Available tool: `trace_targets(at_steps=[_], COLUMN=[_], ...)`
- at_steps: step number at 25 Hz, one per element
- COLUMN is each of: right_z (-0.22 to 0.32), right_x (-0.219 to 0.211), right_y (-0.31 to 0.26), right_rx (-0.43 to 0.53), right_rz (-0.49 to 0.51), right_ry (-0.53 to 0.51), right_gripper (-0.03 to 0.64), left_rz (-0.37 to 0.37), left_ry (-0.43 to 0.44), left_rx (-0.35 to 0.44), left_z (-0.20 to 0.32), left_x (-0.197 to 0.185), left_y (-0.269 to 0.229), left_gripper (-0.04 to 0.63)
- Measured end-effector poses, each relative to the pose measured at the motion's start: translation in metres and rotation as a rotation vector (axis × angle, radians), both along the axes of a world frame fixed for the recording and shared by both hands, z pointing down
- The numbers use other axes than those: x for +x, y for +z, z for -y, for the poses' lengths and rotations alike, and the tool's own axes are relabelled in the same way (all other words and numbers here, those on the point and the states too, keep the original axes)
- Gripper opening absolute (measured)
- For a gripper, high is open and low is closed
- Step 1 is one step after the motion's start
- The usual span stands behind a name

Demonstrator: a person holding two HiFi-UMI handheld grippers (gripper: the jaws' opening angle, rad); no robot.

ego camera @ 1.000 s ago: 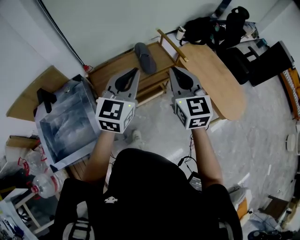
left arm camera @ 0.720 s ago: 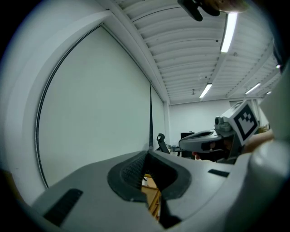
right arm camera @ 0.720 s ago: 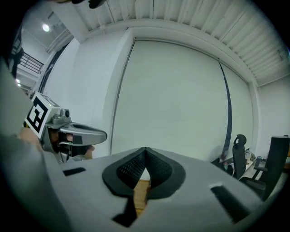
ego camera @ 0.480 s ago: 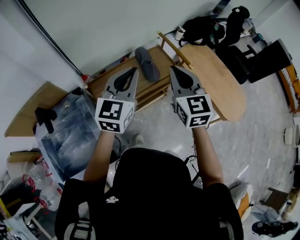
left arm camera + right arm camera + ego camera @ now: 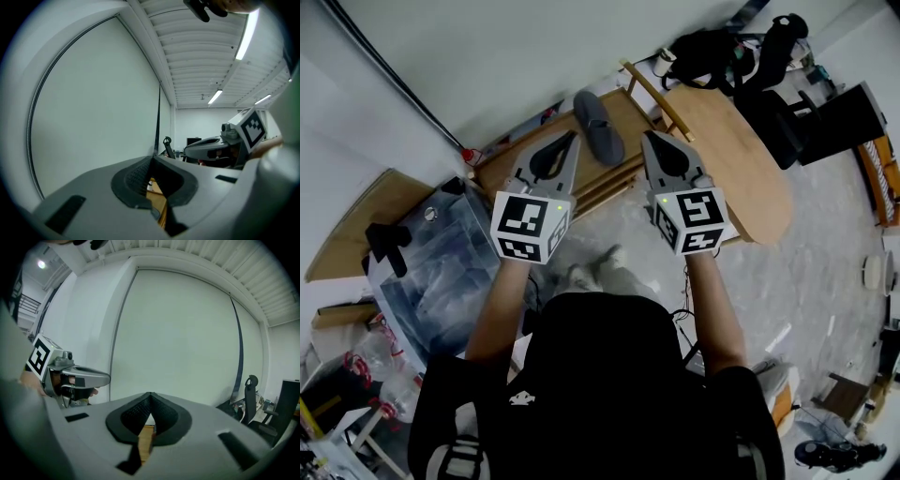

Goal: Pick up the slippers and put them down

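On a low rack (image 5: 520, 150) against the wall (image 5: 487, 56), one slipper (image 5: 598, 127), just beyond and between the left hand-held gripper (image 5: 572, 141) and the right hand-held gripper (image 5: 646, 139), side by side. Left of the rack, a storage box (image 5: 431, 262) on the floor; right of it, a desk (image 5: 736, 164), bags (image 5: 708, 52) behind.

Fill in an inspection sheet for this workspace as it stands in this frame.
Surface: light wooden slatted rack against the white wall.
Job's things: one dark grey slipper lies on the rack; no second one seen.
Clutter: clear plastic box, oval wooden table, black bags.
Grippers: left tongs and right tongs shut, empty, not on the slipper.
Cables: black cable runs down the wall.
Surroundings: grey mottled floor.
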State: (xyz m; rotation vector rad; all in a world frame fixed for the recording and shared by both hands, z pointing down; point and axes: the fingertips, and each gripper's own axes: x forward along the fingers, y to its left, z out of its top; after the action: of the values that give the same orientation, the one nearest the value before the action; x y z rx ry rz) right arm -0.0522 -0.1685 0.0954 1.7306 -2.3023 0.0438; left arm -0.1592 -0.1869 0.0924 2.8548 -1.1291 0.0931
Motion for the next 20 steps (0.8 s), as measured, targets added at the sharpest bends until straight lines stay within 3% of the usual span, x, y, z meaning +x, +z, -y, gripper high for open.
trace_targets(at_steps=[20], right_z=[0.086], right_x=[0.048], right_y=[0.060], right_rx=[-0.117], right_rz=[0.042], right_ry=[-0.056], right_gripper=[-0.002], left_rz=[0.070], left_ry=[-0.057], left_rx=[-0.112], left_z=[0.072], left_x=[0.040], left_y=[0.054], left_gripper=[0.008])
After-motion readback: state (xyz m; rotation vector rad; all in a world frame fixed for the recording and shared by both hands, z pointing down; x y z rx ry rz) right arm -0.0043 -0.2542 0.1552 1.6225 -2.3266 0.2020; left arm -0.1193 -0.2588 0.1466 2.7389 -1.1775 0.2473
